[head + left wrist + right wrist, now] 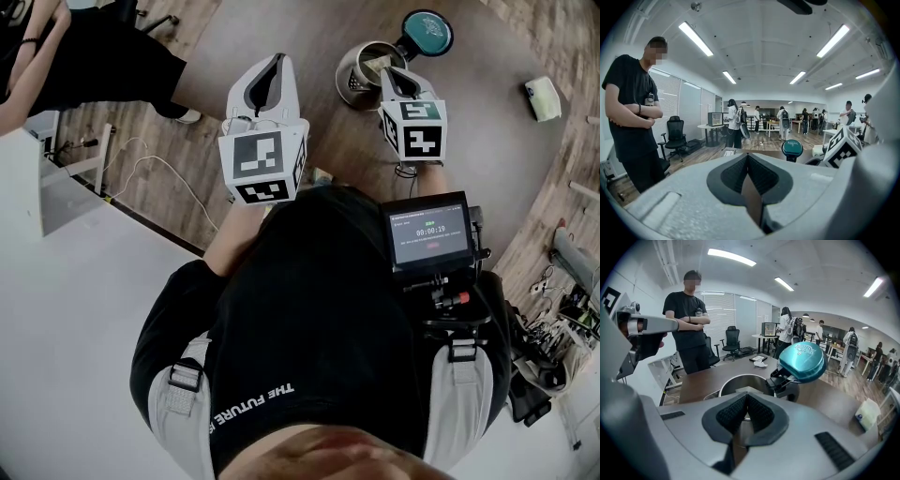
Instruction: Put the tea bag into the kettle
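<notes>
A steel kettle (pixel 359 73) stands on the brown table with its teal lid (pixel 427 33) flipped open; in the right gripper view its open mouth (pixel 740 383) lies just ahead of the jaws, the lid (pixel 802 362) up to the right. My right gripper (pixel 392 82) hovers over the kettle's rim, shut on a pale tea bag (pixel 746 389) that pokes out above the opening and shows tan at the kettle's mouth (pixel 375 66). My left gripper (pixel 269 82) is held left of the kettle, shut and empty; its jaws (pixel 747 159) meet with nothing between them.
A small white packet (pixel 543 98) lies on the table's (pixel 487 141) far right. A person in black (pixel 689 329) stands with folded arms beyond the table's left side. Cables trail on the wooden floor (pixel 159 178) to the left.
</notes>
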The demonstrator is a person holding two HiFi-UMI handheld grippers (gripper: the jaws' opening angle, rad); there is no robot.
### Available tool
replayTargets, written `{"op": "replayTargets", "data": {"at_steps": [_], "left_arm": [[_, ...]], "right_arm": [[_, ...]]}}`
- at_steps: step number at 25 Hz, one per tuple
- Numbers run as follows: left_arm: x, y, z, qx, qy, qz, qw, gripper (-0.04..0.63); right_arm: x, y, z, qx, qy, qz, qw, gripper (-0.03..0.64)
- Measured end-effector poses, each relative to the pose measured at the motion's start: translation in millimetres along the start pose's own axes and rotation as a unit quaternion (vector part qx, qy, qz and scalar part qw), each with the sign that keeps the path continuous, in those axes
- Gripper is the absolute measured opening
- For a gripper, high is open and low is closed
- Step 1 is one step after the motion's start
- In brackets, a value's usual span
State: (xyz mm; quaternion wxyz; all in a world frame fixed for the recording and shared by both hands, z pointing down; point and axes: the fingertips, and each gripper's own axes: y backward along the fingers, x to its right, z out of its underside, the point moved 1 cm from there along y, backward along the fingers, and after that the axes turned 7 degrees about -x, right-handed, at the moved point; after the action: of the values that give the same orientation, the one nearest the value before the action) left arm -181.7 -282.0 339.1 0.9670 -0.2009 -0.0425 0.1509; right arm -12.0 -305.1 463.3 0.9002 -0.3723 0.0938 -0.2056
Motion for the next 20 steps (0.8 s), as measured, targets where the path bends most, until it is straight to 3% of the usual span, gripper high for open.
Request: {"op": "replayTargets", "data": {"at_steps": [20], "left_arm": [[5.6,-2.2,1.9,0.000,0.000,0.005,1.0000,0.003]], "right_arm": [[1.6,-2.7,1.1,0.007,-0.005,0.012,1.000,0.011]]}}
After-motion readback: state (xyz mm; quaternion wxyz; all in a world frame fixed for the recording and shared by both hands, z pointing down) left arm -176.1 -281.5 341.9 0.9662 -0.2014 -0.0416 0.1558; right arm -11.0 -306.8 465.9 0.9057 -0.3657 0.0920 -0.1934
